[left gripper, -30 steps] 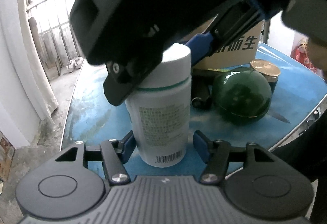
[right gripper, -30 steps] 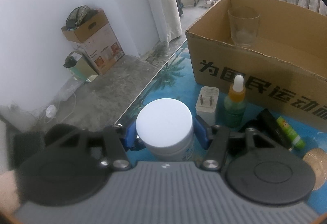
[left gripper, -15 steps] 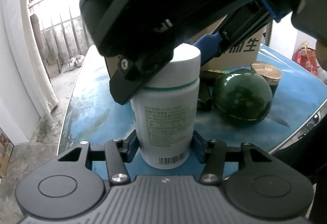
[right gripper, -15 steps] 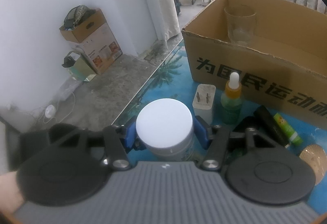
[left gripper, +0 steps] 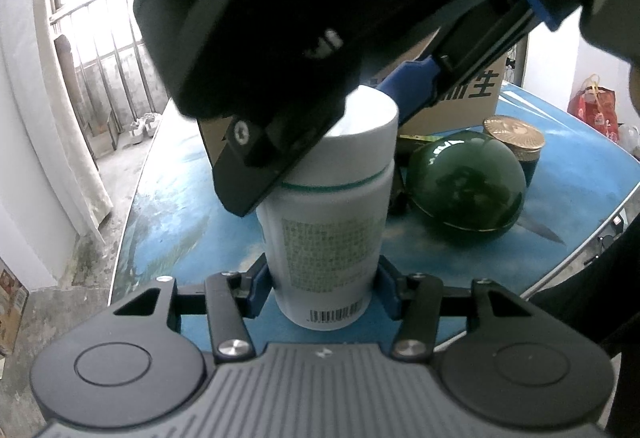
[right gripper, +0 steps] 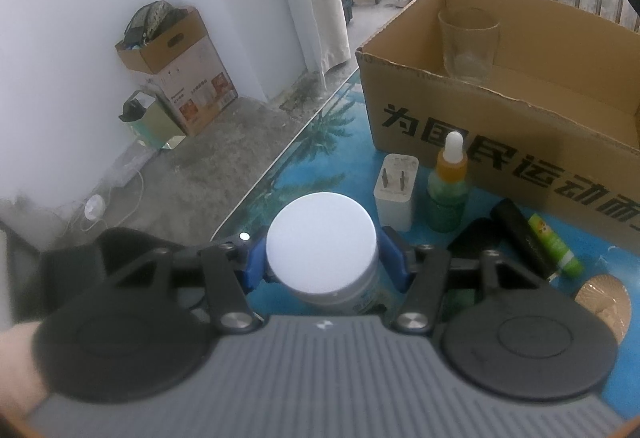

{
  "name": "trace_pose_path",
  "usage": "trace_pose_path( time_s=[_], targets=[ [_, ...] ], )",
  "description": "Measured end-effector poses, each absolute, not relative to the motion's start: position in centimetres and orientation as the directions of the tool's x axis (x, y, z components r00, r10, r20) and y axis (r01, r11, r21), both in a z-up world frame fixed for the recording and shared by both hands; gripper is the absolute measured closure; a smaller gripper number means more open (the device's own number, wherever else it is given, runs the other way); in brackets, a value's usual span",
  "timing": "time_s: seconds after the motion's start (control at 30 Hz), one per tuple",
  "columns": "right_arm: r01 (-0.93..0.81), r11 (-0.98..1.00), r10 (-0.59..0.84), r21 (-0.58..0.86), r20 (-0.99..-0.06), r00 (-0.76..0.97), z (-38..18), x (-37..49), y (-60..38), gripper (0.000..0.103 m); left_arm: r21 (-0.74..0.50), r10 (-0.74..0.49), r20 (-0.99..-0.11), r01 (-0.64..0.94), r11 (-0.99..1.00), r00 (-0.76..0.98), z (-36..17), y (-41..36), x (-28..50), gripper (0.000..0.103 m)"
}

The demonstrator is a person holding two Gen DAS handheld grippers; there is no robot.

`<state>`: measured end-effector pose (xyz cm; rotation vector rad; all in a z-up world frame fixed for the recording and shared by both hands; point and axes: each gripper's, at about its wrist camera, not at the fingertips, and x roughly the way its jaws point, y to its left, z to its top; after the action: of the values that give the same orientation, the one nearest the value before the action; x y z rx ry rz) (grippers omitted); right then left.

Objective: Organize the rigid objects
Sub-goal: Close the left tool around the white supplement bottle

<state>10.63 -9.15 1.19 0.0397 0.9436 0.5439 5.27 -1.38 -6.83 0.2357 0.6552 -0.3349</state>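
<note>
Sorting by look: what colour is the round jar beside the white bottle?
Dark glossy green jar, clearest in the left wrist view.

From the right wrist view, the white bottle [right gripper: 322, 238] stands hemmed at one and two o'clock by a white plug adapter [right gripper: 396, 188] and a dropper bottle [right gripper: 448, 182] just beside it, with the cardboard box [right gripper: 500, 126] walling off twelve to two o'clock behind them. At three o'clock a black tube [right gripper: 520, 234], a green stick [right gripper: 554, 244] and a gold-lidded jar [right gripper: 604, 302] crowd the blue table [right gripper: 316, 142], while nine to eleven o'clock is bare surface up to the table's edge. From the left wrist view, the right gripper [left gripper: 320, 38] hangs over the bottle at twelve o'clock and a dark green dome [left gripper: 466, 186] blocks two o'clock, leaving nine to eleven o'clock free.
</note>
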Motion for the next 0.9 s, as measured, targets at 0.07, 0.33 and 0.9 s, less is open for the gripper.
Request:
trace_pose_path(
  time_s=[0.07, 0.33, 0.9],
  targets=[
    [-0.427, 0.863, 0.464, 0.269, -0.758, 0.459, 1.32, 10.63, -9.14, 0.045, 0.109, -0.229, -0.630, 0.376, 0.920, 0.743, -6.82, -1.38, 5.29, 0.049],
    [-0.433, 0.865, 0.453, 0.253, -0.763, 0.460, 1.33, 10.50, -9.10, 0.043, 0.109, -0.228, -0.628, 0.374, 0.921, 0.744, -6.84, -1.43, 5.27, 0.049],
    [-0.420, 0.865, 0.466, 0.275, -0.751, 0.468, 1.15, 10.60, -9.92, 0.047, 0.130, -0.218, -0.631, 0.378, 0.916, 0.744, -6.68, -1.90, 5.08, 0.048]
  ],
)
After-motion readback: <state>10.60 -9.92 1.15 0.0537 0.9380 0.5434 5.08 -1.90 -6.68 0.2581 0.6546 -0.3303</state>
